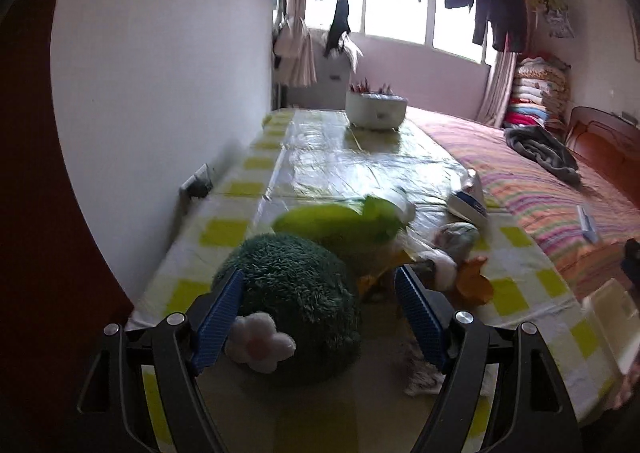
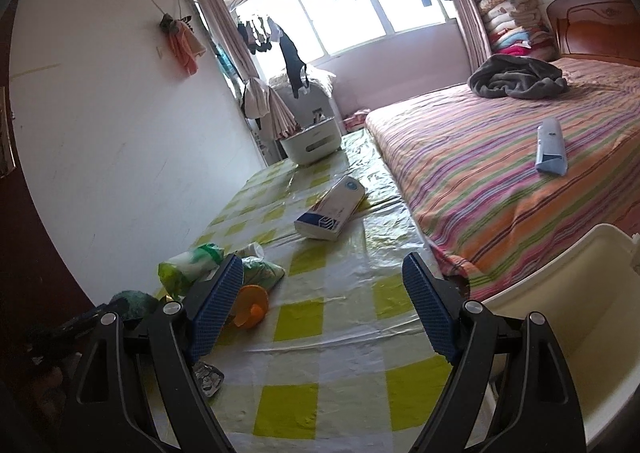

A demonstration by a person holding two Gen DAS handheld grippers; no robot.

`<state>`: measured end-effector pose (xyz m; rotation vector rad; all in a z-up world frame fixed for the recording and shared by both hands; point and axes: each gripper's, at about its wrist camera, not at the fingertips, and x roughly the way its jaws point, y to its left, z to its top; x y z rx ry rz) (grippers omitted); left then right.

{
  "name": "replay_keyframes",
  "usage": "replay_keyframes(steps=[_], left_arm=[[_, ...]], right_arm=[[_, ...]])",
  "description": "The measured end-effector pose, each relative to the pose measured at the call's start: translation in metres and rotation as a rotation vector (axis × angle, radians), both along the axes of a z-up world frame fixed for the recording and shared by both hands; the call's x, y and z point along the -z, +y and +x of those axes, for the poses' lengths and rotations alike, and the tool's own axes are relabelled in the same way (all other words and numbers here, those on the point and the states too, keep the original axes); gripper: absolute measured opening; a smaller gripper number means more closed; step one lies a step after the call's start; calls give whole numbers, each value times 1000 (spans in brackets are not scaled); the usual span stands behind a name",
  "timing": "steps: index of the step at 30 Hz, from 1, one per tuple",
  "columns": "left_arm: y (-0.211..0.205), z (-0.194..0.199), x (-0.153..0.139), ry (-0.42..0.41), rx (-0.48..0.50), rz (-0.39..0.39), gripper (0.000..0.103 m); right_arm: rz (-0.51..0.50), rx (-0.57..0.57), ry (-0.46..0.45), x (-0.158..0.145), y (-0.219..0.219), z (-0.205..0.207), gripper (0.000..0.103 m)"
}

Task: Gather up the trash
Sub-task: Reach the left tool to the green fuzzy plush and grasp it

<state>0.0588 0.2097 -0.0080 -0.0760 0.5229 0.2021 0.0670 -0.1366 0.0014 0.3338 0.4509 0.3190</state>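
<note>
The trash (image 1: pixel 440 249) lies in a heap on the counter (image 2: pixel 320 337), just ahead-right of the left gripper (image 1: pixel 320 305) and nearer it; the right gripper (image 2: pixel 324 309) sits further off. Both jaws are spread, empty.

Glossy clear plastic sheeting covers the checked tablecloth (image 2: pixel 320 337); on it sit a shaggy green plush toy (image 1: pixel 296 293) and crinkly shiny wrappers (image 2: pixel 188 265).
</note>
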Motion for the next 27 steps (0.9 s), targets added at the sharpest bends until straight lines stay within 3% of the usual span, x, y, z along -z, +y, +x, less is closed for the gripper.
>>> replay_keyframes(steps=[6, 9, 11, 15, 16, 17, 18, 19, 20, 27], left_arm=[[-9, 5, 2, -1, 23, 54, 75], [-7, 6, 1, 2, -10, 97, 56], [0, 4, 0, -5, -27, 83, 37], [19, -1, -2, -3, -37, 20, 32], [19, -2, -1, -5, -35, 33, 35], [18, -3, -1, -4, -25, 47, 53], [15, -2, 0, 0, -16, 64, 65], [10, -1, 3, 19, -16, 94, 90], [8, -1, 6, 29, -19, 107, 94], [3, -3, 9, 20, -5, 126, 94]], right_arm=[[-18, -26, 15, 5, 11, 3, 81], [-24, -35, 19, 6, 16, 3, 81], [-29, -40, 22, 6, 18, 3, 81], [-34, -49, 30, 8, 22, 4, 81], [-37, -51, 31, 8, 23, 4, 81], [-40, -52, 32, 9, 24, 4, 81], [-43, -53, 33, 9, 24, 4, 81], [-44, -54, 34, 10, 25, 4, 81], [-44, -54, 36, 9, 25, 5, 81], [-45, -60, 48, 12, 29, 8, 81]])
